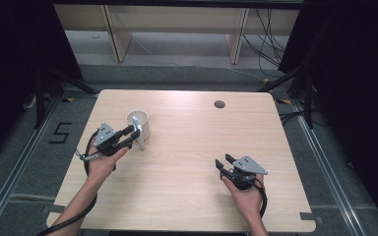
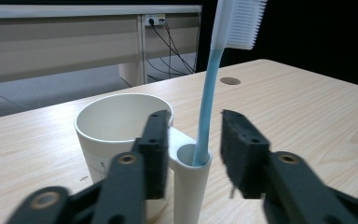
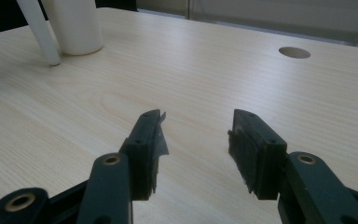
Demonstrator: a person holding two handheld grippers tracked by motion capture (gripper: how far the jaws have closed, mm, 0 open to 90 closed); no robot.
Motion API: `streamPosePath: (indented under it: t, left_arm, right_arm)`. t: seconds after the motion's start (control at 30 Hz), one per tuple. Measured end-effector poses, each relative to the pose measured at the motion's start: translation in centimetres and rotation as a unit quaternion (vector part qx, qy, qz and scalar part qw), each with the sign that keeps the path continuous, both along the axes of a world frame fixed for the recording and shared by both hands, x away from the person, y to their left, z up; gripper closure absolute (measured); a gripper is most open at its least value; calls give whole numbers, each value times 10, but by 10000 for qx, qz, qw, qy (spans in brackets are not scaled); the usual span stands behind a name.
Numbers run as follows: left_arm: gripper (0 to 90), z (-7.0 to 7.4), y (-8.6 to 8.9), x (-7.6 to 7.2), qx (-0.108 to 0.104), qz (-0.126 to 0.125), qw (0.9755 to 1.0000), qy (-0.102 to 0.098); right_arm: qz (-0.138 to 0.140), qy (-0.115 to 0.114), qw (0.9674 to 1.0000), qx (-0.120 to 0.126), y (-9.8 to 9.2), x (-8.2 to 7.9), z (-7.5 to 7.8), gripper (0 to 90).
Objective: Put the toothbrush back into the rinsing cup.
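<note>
Blue toothbrush upright in white cup's side holder.

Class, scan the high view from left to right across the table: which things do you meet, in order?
Left gripper → white cup → round hole in the tabletop → right gripper.

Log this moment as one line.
left gripper: open, straddling toothbrush in cup holder | right gripper: open, idle over table
</note>
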State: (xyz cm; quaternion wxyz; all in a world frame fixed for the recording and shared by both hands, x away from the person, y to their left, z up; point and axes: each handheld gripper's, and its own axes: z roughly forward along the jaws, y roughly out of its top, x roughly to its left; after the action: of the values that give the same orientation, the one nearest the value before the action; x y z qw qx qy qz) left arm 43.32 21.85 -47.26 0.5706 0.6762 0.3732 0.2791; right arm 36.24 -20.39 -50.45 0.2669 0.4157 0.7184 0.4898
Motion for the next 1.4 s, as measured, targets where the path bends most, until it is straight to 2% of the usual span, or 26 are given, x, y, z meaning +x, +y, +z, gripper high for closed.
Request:
streamPosePath:
  t: [0.07,0.17,0.2,0.4,0.57,0.67,0.87,1.1,1.4]
  left_arm:
    - [540,1,1,-2,10,-11,10000,33]
    - [472,3,2,-7,14,-11,10000,29]
    - [449,4,3,-8,49,-11,10000,34]
    - [380,9,9,-17,108,-13,9999,33]
    - [360,11,15,-25,131,-18,9999,79]
    - [348,12,19,-31,112,18,9999,93]
    - [336,14,27,-43,129,47,9999,78]
    - [333,10,33,-55,239,11,9996,147]
    - [340,4,44,-68,255,100,9995,167]
  right_arm:
    - [10,-46,10000,41,0,1,-1,535]
    - [-37,-33,10000,-65,-2,0,1,535]
    - [-39,-103,9999,-87,-1,0,1,535]
    - [-36,-90,9999,-107,-2,0,1,535]
    - [-30,-84,10000,5,-2,1,0,535]
    - [-55,-88,9999,-91,-4,0,2,534]
    - [-43,-29,10000,-19,-4,0,1,534]
    - [-80,-146,9998,-56,-6,1,1,534]
    - [-119,-70,9999,-57,-4,0,2,533]
